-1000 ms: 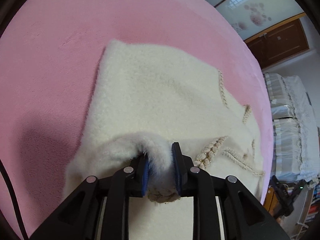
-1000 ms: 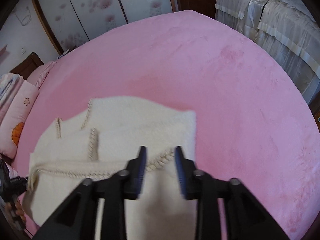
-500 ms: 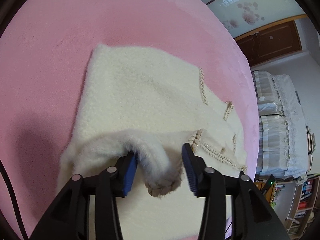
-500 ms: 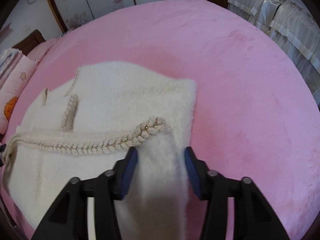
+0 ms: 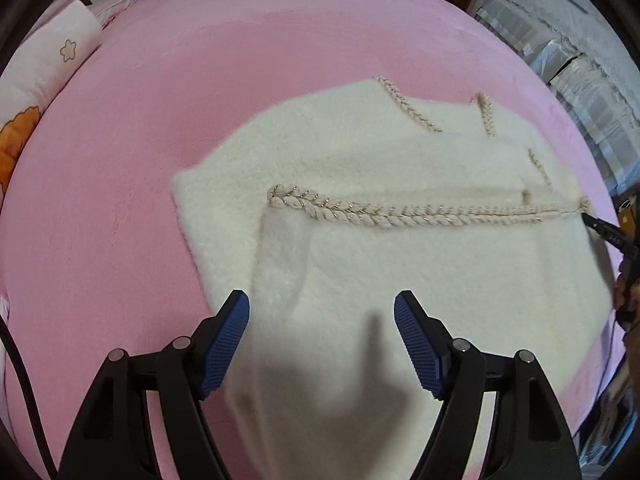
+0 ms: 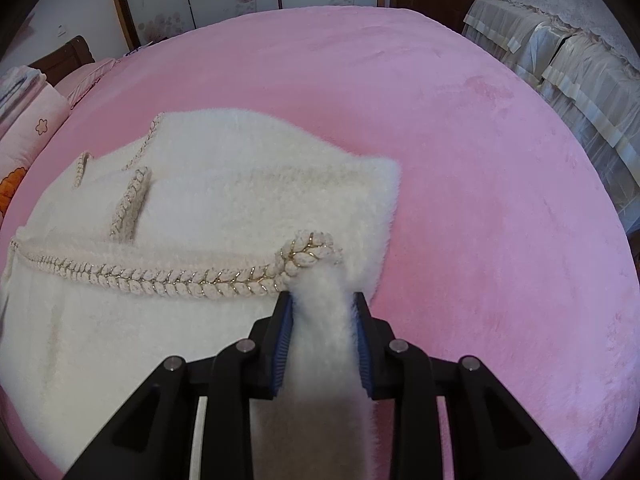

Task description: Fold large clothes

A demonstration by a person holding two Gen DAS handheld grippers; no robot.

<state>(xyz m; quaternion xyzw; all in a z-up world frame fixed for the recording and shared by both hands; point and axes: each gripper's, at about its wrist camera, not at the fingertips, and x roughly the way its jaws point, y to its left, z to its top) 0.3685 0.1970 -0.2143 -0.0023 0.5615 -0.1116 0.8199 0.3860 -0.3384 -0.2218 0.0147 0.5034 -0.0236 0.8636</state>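
Jaws of the left gripper [image 5: 322, 334] have just opened, dropping the sleeve onto the sweater [image 5: 420, 264] mid-blanket [image 5: 120, 200]. Right gripper [image 6: 323, 334] has been closing, apparently pinching the right sleeve [image 6: 320, 320]; second fold next.

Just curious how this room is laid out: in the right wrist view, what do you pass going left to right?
Flowered pillow → cream fuzzy garment → right tool, closed on the garment's corner → bare pink blanket → lace-covered furniture.
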